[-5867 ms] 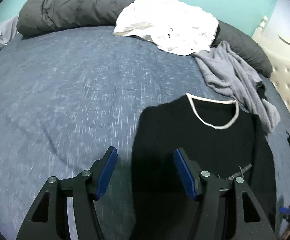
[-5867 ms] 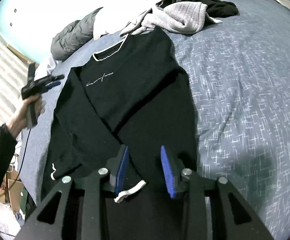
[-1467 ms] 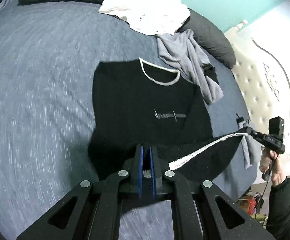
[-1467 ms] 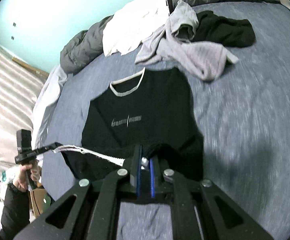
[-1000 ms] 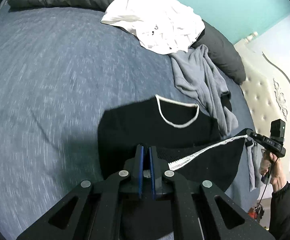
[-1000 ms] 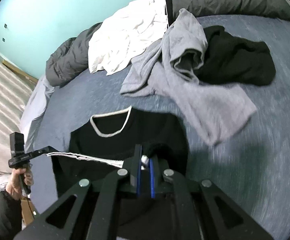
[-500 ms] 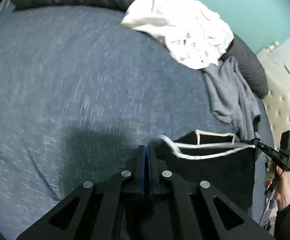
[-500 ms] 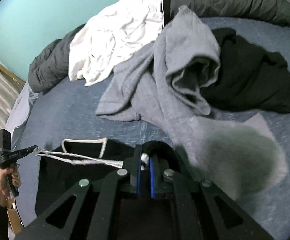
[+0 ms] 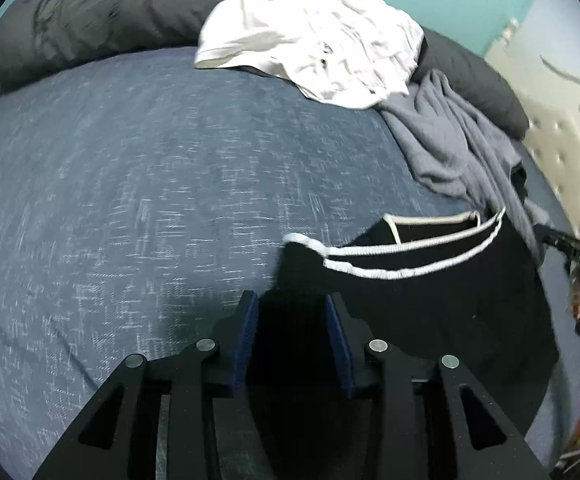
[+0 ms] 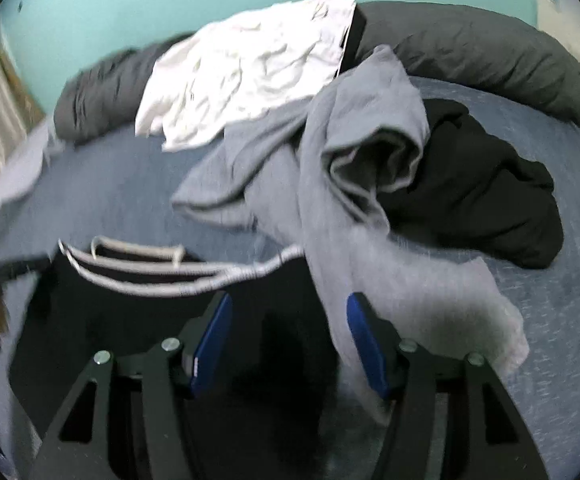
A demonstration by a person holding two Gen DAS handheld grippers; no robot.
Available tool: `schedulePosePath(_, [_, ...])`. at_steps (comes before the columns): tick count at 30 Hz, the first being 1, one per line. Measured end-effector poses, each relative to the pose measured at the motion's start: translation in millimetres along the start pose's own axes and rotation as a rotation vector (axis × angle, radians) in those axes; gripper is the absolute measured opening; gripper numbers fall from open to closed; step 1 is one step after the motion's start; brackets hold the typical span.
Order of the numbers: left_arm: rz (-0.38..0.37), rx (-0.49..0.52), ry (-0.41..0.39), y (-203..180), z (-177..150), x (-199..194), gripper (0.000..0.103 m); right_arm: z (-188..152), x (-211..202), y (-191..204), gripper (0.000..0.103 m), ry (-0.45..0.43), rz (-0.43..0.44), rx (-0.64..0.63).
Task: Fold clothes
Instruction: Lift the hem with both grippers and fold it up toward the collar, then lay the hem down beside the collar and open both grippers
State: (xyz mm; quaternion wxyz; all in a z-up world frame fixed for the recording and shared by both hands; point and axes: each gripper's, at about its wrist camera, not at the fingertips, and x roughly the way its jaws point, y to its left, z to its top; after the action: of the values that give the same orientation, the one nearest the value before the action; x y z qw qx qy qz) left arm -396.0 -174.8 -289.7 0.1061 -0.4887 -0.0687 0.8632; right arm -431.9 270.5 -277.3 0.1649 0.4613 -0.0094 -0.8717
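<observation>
Currently on my feeds, item by item. Black sweater [image 9: 430,304]: lies on the bed [image 9: 130,184], folded over so its white-trimmed hem sits just below the white-trimmed collar [image 9: 430,222]. Left gripper [image 9: 292,340]: my fingers have just been opening and now stand spread, the sweater's near-left edge lying slack between them, pads not pressing it. Right gripper [image 10: 288,344]: fingers likewise just opened, spread wider, over the sweater's right edge [image 10: 250,320]; nothing pinched. Grey sweater [image 10: 350,208]: crumpled just beyond, one part draped across the black sweater's right side. White shirt [image 9: 314,60]: heaped farther back on a dark grey duvet [image 9: 90,12]. Another black garment [image 10: 474,200]: beside the grey one.
</observation>
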Motion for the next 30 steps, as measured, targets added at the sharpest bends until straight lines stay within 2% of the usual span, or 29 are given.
schedulePosePath(4, [0.027,0.029,0.026,-4.4,-2.0,12.0,0.036,-10.3,16.7,-3.1,0.061,0.044,0.010,0.014])
schedulePosePath(7, [0.022,0.019,0.025,0.8,-3.7,14.7,0.015,-12.0,29.3,-3.1,0.058,0.069,0.025,0.031])
schedulePosePath(9, [0.010,0.011,0.016,4.1,-5.0,13.7,0.011,-12.6,33.2,-4.5,0.037,0.070,0.026,0.046])
schedulePosePath(10, [0.015,0.019,0.007,3.2,-5.7,11.3,0.010,-13.1,35.2,-4.9,0.033,0.076,0.027,0.047])
schedulePosePath(11, [0.019,0.027,-0.002,2.3,-6.5,8.9,0.009,-13.2,36.2,-4.8,0.019,0.078,0.028,0.044])
schedulePosePath(12, [0.026,0.034,-0.014,1.4,-7.1,5.8,0.008,-12.9,34.7,-3.8,0.012,0.074,0.036,0.036])
schedulePosePath(15, [0.025,0.006,-0.071,4.8,-5.1,-11.3,0.008,-10.7,25.4,5.5,0.008,0.046,-0.018,-0.019])
schedulePosePath(18, [0.036,-0.025,-0.117,12.0,-4.1,-27.8,0.008,-6.5,9.1,9.7,0.007,-0.019,-0.077,-0.042])
schedulePosePath(21, [0.047,-0.065,-0.117,23.7,-0.8,-30.2,0.008,-0.6,-1.7,9.0,0.007,-0.061,-0.127,-0.049])
schedulePosePath(24, [0.055,-0.090,-0.082,30.3,0.4,-18.8,0.008,5.2,5.0,6.6,0.006,-0.054,-0.147,-0.035])
schedulePosePath(27, [0.065,-0.095,-0.050,29.3,-2.1,-4.2,0.008,6.1,26.8,8.4,0.007,0.006,-0.169,-0.041])
schedulePosePath(30, [0.089,-0.096,-0.048,27.5,-7.2,2.8,0.011,3.3,42.0,7.1,0.011,0.028,-0.163,-0.028])
